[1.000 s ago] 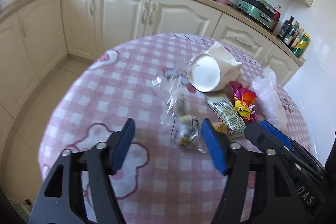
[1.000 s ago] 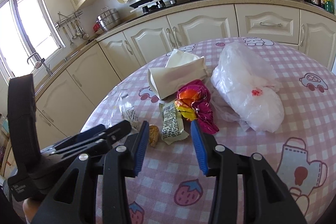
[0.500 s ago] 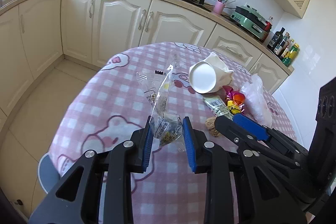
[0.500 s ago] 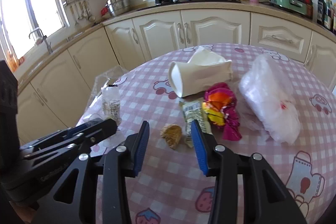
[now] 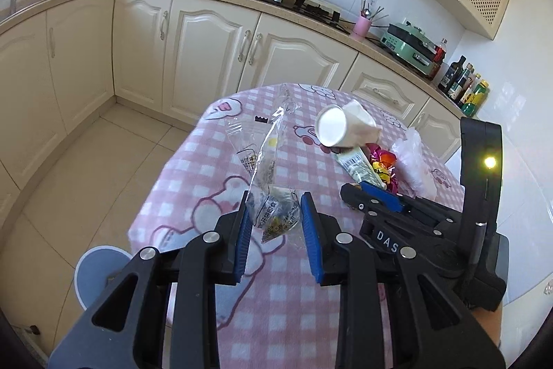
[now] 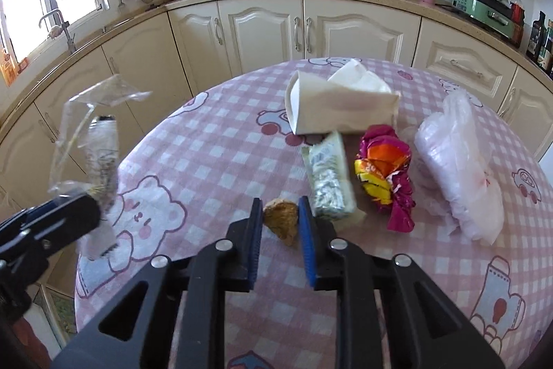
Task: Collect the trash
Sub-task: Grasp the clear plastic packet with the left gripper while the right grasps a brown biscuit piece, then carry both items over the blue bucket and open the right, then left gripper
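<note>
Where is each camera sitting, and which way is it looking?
Left wrist view: sits on the left gripper, looking along its fingers and down at the clear plastic wrapper that it pinches above the table; the right gripper shows at its right.
Right wrist view: sits on the right gripper, looking down at the brown crumb between its closing jaws; the left gripper shows at its left.
Both share: the paper cup, green-white wrapper, colourful wrapper, stove and cabinets.
</note>
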The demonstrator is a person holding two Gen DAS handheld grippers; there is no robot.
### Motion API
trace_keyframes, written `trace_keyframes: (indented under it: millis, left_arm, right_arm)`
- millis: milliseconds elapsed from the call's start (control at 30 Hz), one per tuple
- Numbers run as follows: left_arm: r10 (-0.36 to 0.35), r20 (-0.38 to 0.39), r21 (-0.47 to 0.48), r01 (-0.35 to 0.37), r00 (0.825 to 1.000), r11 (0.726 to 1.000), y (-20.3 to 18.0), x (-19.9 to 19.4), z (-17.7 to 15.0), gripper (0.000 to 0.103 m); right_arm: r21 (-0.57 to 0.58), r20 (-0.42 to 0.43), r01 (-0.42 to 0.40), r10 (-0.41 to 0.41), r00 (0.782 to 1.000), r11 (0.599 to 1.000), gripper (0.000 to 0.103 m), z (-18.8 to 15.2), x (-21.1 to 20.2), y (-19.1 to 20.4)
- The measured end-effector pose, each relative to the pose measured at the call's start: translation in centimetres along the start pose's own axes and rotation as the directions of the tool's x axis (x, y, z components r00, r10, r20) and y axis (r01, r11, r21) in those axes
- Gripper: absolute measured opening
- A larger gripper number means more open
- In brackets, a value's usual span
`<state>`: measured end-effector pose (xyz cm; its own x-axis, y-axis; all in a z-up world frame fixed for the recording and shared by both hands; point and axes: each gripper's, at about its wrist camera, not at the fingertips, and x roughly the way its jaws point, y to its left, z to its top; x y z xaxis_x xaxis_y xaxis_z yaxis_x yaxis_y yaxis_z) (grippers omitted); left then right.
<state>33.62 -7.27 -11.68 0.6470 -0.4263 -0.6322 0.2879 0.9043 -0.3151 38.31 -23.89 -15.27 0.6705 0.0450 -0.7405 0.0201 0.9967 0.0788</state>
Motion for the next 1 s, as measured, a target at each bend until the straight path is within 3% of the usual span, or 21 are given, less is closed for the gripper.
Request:
trace_keyframes:
  millis: [167,300,567,1000]
  left_arm:
    - [0.027,0.03,-0.021,-0.026,0.999,0.999,2.0,-2.7,-0.4,0.026]
    - [0.055,0.046,-0.051,-0.053,0.997,0.997,3.7,-4.4,-0.9,0.026]
    - [0.158,0.065,-0.134,-0.148,0.985,0.98,9.0,-8.0,-2.3,0.026]
    - [0.344,0.022,-0.305,-0.322,0.939,0.896,19.4,-11.2,-5.1,0.026]
  right_arm:
    - [0.004,0.031,-0.045,0.045,0.999,0.999,0.02,-0.6,-1.9,1.5]
    - [-0.028,0.054,-0.131,0.132,0.99,0.991,0.02,-0.6,-3.7,4.6]
    - [-0.143,0.024,-0.306,0.312,0.95,0.941,0.02,-0.7,-4.4,14.1]
    - [-0.243,-0.104,-0.454,0.443,0.891,0.857,0.02,-2.5,-0.6,26.7]
